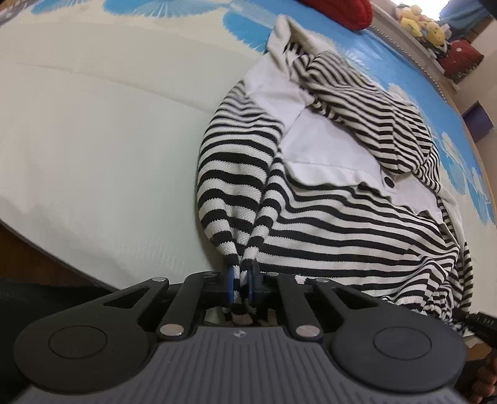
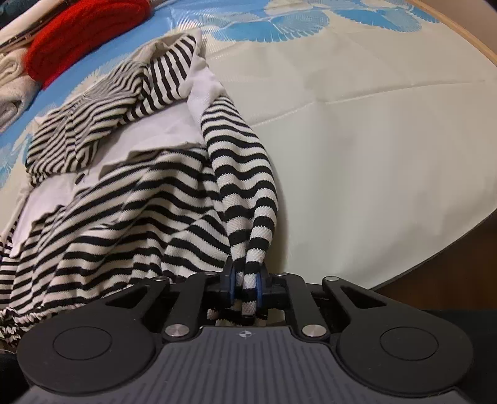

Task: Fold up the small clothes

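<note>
A black-and-white striped garment with white panels and a dark button lies rumpled on a cream and blue patterned mat. My left gripper is shut on a bunched striped edge at the garment's near left corner, the cloth pinched between its blue pads. In the right wrist view the same striped garment spreads to the left. The right gripper is shut on a gathered striped fold at the near right corner. Both grips sit close to the mat's near edge.
The mat shows bare cream surface left of the garment and right of it. A red knitted item and folded white cloth lie at the far side. Plush toys sit on a ledge beyond.
</note>
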A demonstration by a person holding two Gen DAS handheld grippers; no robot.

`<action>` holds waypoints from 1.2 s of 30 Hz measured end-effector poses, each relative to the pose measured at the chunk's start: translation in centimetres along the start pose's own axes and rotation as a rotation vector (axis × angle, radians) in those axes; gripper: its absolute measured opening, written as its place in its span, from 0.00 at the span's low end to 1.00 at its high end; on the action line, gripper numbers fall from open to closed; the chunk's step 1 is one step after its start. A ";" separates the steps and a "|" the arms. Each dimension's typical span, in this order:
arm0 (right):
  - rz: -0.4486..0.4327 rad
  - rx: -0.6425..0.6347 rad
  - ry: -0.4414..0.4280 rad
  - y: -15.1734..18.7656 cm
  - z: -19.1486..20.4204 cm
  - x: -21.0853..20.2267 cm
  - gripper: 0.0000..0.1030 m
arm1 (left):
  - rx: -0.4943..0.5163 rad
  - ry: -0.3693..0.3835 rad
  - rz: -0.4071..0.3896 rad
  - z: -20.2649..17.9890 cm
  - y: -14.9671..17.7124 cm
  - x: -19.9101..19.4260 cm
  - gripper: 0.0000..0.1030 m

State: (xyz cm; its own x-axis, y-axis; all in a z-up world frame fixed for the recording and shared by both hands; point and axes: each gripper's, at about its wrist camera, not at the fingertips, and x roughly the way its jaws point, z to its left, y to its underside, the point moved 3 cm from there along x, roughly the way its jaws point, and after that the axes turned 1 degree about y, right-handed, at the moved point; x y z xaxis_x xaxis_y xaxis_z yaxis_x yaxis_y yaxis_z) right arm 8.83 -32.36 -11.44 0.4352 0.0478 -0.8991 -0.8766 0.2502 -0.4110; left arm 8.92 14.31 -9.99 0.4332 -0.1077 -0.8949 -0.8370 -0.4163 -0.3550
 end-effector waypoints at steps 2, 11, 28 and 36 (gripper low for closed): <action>-0.031 0.004 -0.018 -0.2 0.0 -0.6 0.08 | 0.023 0.000 -0.037 -0.3 0.0 -0.7 0.07; -0.203 0.047 -0.193 -4.1 0.3 -7.7 0.05 | 0.099 0.116 -0.214 -2.2 -2.6 -8.7 0.05; -0.289 0.033 -0.391 -2.8 -1.6 -21.0 0.05 | 0.165 0.234 -0.241 -1.1 -0.5 -18.5 0.05; -0.213 0.055 -0.267 -13.6 2.4 -8.9 0.07 | 0.139 0.159 -0.148 -3.0 -13.7 -5.1 0.08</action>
State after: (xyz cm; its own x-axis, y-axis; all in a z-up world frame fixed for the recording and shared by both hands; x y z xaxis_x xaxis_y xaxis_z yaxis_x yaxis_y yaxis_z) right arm 17.42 -33.85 2.52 0.6519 0.2384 -0.7199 -0.7512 0.3330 -0.5700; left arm 19.21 17.81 0.25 0.5920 -0.2003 -0.7806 -0.7939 -0.3116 -0.5221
